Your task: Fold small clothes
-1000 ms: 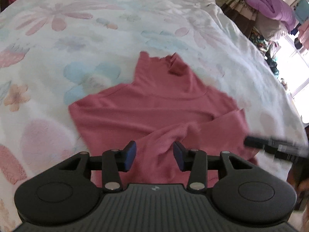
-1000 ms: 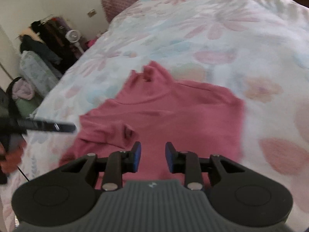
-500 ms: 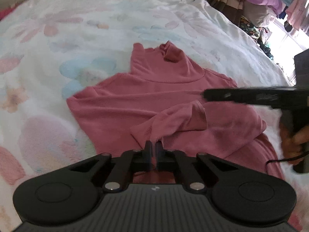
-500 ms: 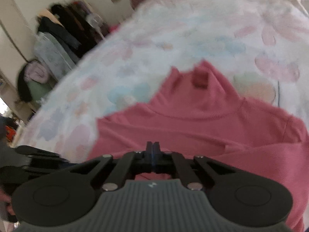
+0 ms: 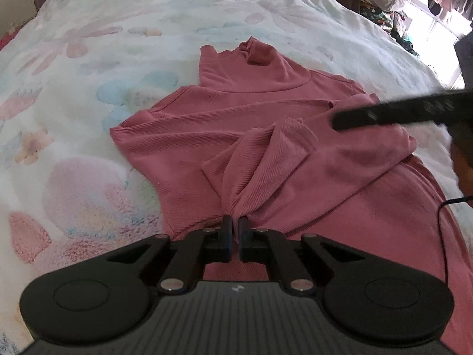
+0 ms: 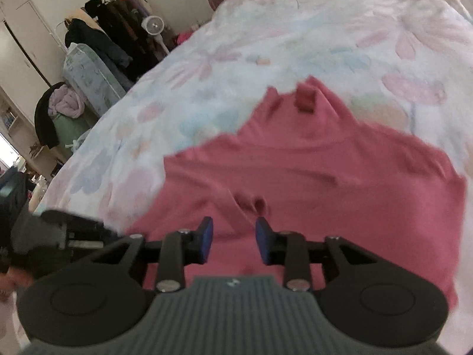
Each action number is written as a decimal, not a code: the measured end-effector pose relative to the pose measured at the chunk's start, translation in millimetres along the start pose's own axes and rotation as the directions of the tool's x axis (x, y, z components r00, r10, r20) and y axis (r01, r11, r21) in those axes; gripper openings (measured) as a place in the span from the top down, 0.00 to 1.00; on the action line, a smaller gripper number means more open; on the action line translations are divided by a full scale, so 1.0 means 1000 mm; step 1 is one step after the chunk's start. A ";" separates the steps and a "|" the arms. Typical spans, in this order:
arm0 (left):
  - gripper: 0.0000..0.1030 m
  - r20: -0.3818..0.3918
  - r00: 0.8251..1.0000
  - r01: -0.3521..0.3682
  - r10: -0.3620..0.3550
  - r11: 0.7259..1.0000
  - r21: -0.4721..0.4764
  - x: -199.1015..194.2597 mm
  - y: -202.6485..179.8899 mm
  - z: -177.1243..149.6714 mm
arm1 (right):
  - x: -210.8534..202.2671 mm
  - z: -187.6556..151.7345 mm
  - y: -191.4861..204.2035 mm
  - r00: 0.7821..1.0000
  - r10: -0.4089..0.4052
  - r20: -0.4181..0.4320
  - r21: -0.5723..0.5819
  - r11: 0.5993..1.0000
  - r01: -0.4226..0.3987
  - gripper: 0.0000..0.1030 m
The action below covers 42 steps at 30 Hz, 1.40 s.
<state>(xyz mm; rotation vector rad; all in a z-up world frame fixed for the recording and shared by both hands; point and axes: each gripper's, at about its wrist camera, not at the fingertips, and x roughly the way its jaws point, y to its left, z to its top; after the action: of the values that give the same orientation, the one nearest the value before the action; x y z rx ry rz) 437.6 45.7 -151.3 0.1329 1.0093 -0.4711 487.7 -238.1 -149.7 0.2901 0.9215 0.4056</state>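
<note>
A pink high-neck top [image 5: 266, 109] lies on the flowered bed cover [image 5: 118, 29], collar at the far end. My left gripper [image 5: 235, 226] is shut on a gathered bunch of its folded-over sleeve [image 5: 266, 159], which pulls taut toward the fingers. In the right wrist view my right gripper [image 6: 233, 230] hovers over the top [image 6: 325, 171], jaws opening, blue pads apart. Nothing is pinched between them, and a small pucker of cloth [image 6: 254, 204] lies just ahead. The right gripper's black fingers [image 5: 384, 114] reach in over the top's right shoulder.
A clothes rack [image 6: 118, 23], a small white fan [image 6: 155, 26] and laundry heaps [image 6: 68, 103] stand past the bed's left side. Piled clothes and a bright window [image 5: 428, 0] are at the far right. A thin black cable [image 5: 443, 204] hangs beside a hand.
My left gripper closed on the sleeve and drew it nearer. My right gripper shut, then opened again, and reached further in across the top's right shoulder.
</note>
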 end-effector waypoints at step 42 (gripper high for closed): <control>0.53 -0.046 0.995 0.088 -0.087 0.995 0.037 -0.014 0.007 -0.007 | -0.010 -0.046 0.012 0.994 -0.012 -0.113 -0.248 0.969 -0.016 0.73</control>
<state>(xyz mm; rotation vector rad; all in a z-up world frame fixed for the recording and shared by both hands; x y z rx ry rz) 428.7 58.5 -144.1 0.1351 1.0530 -0.5703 442.2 -228.7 -163.7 0.0387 0.9706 0.5384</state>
